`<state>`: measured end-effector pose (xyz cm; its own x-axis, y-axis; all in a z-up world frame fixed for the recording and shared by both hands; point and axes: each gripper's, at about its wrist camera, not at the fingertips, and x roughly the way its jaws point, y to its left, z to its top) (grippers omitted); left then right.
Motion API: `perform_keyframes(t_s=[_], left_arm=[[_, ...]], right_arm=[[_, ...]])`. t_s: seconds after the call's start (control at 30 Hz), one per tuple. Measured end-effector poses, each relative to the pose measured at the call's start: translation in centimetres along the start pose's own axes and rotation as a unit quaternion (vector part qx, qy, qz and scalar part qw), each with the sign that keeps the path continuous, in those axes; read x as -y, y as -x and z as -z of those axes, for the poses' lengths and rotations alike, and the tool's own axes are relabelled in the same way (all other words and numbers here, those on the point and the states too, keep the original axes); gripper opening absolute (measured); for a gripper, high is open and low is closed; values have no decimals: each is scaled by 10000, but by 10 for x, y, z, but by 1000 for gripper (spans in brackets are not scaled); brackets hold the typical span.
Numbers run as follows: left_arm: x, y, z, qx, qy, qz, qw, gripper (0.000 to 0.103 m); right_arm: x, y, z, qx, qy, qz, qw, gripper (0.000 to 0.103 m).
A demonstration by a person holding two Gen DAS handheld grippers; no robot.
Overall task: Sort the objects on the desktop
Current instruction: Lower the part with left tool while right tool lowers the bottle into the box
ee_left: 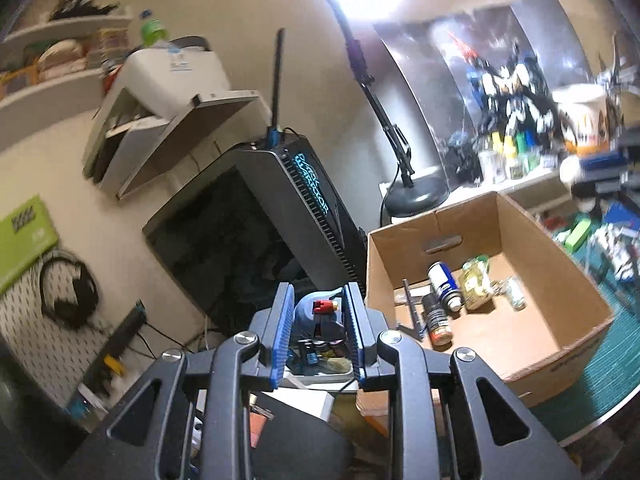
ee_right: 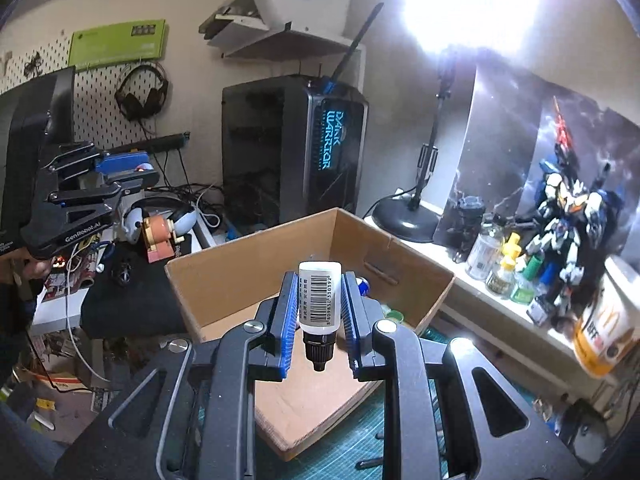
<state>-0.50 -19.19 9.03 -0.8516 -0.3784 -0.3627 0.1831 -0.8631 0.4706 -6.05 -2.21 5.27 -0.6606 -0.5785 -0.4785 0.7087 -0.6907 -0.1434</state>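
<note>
Bottles (ee_right: 320, 304) apparently in both grippers (ee_right: 320, 300)

Small white barcode-labelled dropper bottle (ee_right: 320, 298), black cap down; blue red-nozzled bottle (ee_left: 318, 312); open brown cardboard box (ee_left: 560, 280) holding cans.

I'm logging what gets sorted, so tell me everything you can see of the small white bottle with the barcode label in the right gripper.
The small white plastic bottle has a printed barcode label down its side and a ribbed black dropper cap. It is held upside down, cap pointing toward the camera, flat base away. The right gripper is shut on it, its blue ridged pads pressing both sides of the body. It hangs above the open brown cardboard box, touching nothing else.
</note>
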Motion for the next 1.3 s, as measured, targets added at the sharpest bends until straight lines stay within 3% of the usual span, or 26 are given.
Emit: perform_keyframes(t_s=[0.33,0.57,0.8,1.3], left_arm=[[26,-57,-30,-408,-920,16,9949,26],[45,-98,-38,-748,-1393,161,9873,26],[64,-153,-33,-1176,-1548,333,9804,26],[123,-234,-20,-2326,-2058,1358,9408,26]], right_arm=[[20,-45,-35,-268,439,458,9976,20],[31,-90,-45,-762,704,355,9940,20],[44,-134,-32,-1173,726,286,9900,20],[83,-223,5,-2459,318,-465,9677,20]])
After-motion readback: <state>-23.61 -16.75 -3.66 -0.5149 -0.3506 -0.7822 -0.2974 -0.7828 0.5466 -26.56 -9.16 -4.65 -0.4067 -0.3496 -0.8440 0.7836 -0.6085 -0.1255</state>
